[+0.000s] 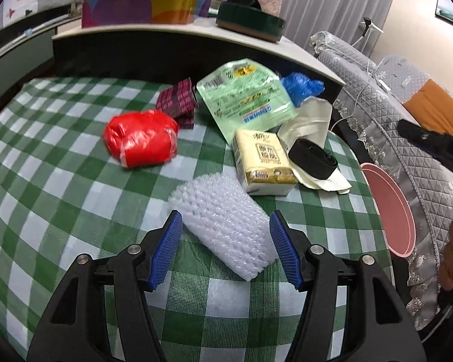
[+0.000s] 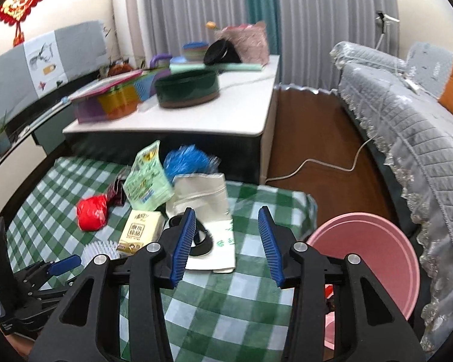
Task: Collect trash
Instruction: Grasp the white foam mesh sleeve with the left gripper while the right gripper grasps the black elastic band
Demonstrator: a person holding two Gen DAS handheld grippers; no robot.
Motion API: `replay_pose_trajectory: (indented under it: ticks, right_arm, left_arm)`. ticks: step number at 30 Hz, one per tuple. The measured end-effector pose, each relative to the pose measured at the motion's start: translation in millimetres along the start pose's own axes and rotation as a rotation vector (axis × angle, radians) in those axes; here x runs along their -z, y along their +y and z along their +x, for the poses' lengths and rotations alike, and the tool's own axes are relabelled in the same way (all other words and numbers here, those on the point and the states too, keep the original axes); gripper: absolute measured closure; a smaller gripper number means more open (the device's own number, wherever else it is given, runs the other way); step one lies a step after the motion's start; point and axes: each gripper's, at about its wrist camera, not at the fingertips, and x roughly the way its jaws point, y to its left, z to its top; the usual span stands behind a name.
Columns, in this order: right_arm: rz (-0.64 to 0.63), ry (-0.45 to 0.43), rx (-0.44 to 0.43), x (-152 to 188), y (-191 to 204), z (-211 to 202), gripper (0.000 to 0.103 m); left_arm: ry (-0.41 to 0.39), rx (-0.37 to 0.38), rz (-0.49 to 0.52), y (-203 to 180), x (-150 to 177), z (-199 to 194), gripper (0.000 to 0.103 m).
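Note:
Trash lies on a green checked tablecloth (image 1: 60,157). A roll of white bubble wrap (image 1: 226,223) lies between the open fingers of my left gripper (image 1: 225,226), not pinched. Behind it are a red plastic bag (image 1: 140,137), a dark red wrapper (image 1: 178,102), a green plastic pack (image 1: 247,93), a blue bag (image 1: 302,86), a yellow tissue pack (image 1: 261,158) and a black band (image 1: 312,158) on a white paper bag (image 1: 314,117). My right gripper (image 2: 228,241) is open and empty above the white paper bag (image 2: 211,199). A pink bin (image 2: 368,256) stands at the table's right.
A white low table (image 2: 196,120) behind holds a dark green round tin (image 2: 187,89) and colourful boxes (image 2: 111,99). A grey quilted sofa (image 2: 407,114) runs along the right. A white cable (image 2: 317,166) lies on the brown floor.

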Motion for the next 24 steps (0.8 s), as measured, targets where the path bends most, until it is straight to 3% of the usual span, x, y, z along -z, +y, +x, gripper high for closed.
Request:
replay_pose_trajectory:
  ticks: [2,4,9,11,16,18,23,24]
  right_arm:
    - [-0.016,0.026,-0.007,3,6,14,0.058]
    - [-0.031,0.059,-0.016,7,12,29,0.058]
    - [-0.063,0.138,-0.037,18,24,61,0.049]
    - [-0.079,0.162,-0.040,20,29,71,0.044]
    - [-0.108,0.210,-0.038,22,38,91,0.043]
    - [-0.118,0.222,-0.035,23,39,95,0.048]
    - [-0.125,0.226,-0.037,24,41,97,0.082]
    - [-0.125,0.221,-0.040,24,40,95,0.084]
  left_arm:
    - [0.004,0.004,-0.004,2,1,2,0.050]
    - [0.008,0.014,-0.008,5,0,4,0.064]
    - [0.005,0.033,-0.016,9,-8,5,0.081]
    - [-0.002,0.032,-0.008,8,-12,5,0.084]
    - [-0.010,0.030,0.024,3,-17,5,0.085]
    - [-0.008,0.029,0.029,3,-18,5,0.085]
    - [-0.005,0.026,0.020,5,-20,6,0.085]
    - [-0.007,0.026,0.021,4,-20,5,0.085]
